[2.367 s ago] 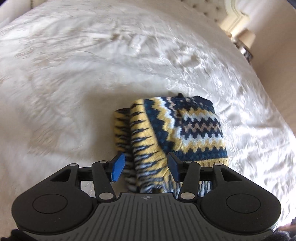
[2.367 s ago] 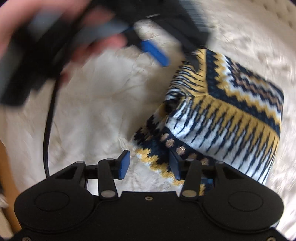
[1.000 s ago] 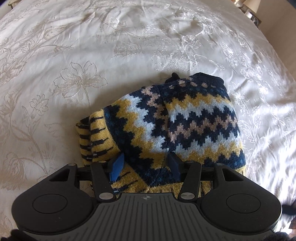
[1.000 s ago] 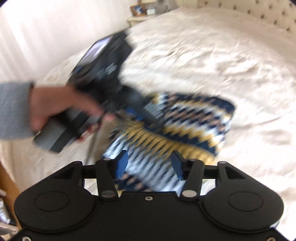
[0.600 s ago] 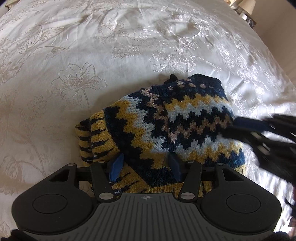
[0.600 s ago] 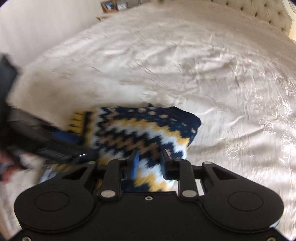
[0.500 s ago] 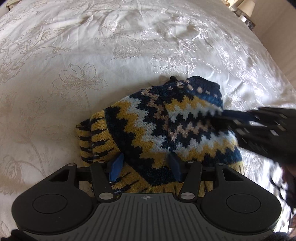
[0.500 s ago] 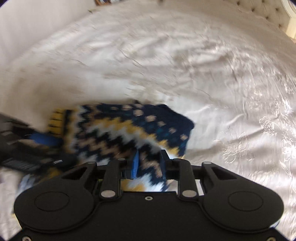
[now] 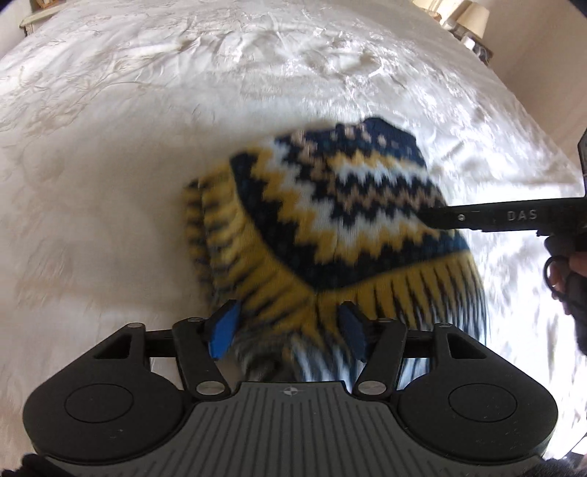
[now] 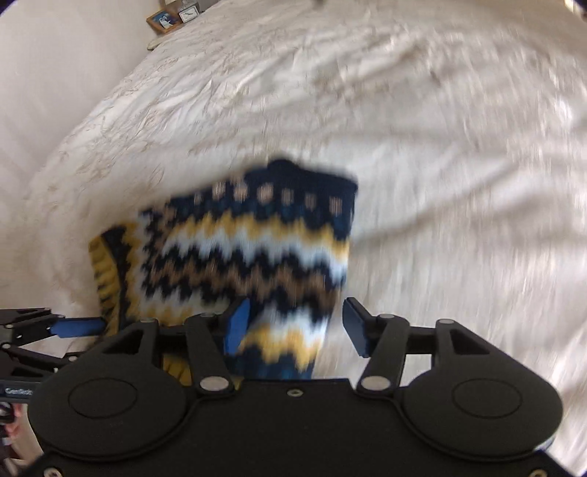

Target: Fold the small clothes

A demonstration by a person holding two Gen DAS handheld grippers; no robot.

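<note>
A folded knit sweater, navy, yellow and white zigzag, lies on the white bedspread. My left gripper is open, its blue pads either side of the sweater's near yellow hem. My right gripper is open over the sweater's near right corner. The right gripper's finger also shows in the left wrist view, reaching in from the right over the sweater. The left gripper's blue finger shows at the left edge of the right wrist view.
The embroidered bedspread spreads all around. A nightstand with a lamp stands at the far right of the bed. A bedside shelf with picture frames shows at the far left in the right wrist view. A tufted headboard lies beyond.
My right gripper has opened wide after narrowing on the sweater's corner. Both grippers have pulled back slightly, and the sweater now shows more of its yellow hem. Both views are blurred by motion.
</note>
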